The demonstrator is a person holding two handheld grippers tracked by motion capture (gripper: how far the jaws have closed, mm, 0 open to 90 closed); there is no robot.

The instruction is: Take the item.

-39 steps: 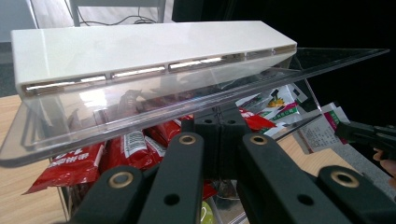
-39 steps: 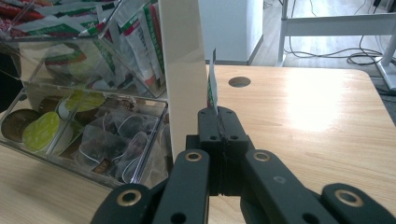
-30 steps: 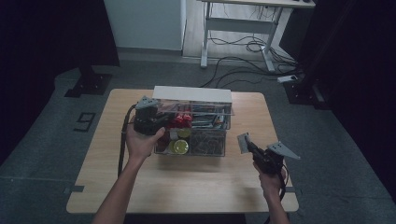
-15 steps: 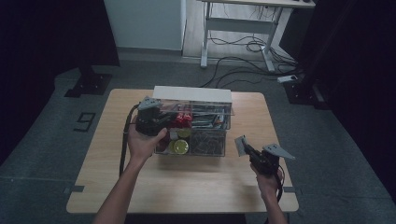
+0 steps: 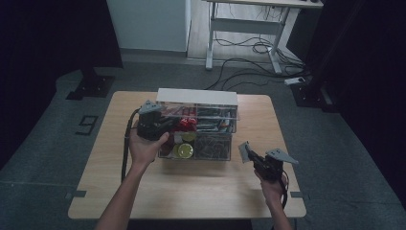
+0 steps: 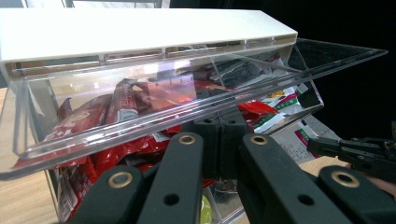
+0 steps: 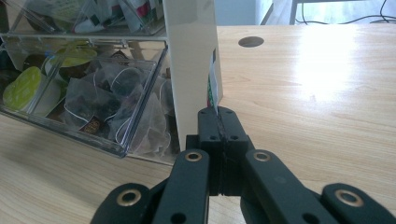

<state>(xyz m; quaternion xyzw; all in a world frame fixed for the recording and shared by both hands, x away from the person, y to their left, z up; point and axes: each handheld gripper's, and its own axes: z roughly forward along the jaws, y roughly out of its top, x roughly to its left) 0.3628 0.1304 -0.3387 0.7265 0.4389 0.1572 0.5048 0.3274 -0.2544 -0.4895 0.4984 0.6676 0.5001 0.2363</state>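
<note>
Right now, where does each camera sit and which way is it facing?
High view: above the person's side, facing forward and down on the table; both forearms show.
Left gripper view: rides the left gripper, facing the clear organiser box.
Right gripper view: rides the right gripper, holding a packet.
All share the box.

Black fingers (image 7: 219, 135) with brass rivets

Clear plastic box (image 5: 198, 125) with a white back strip. Inside the box: red packets (image 6: 100, 116) at its left, white-and-green packets (image 6: 280, 100) at its right, lime-green round pods (image 7: 25, 86) and translucent tea bags (image 7: 119, 100) in front. Black grippers. Light wood-grain table (image 5: 191, 187) under the box.
</note>
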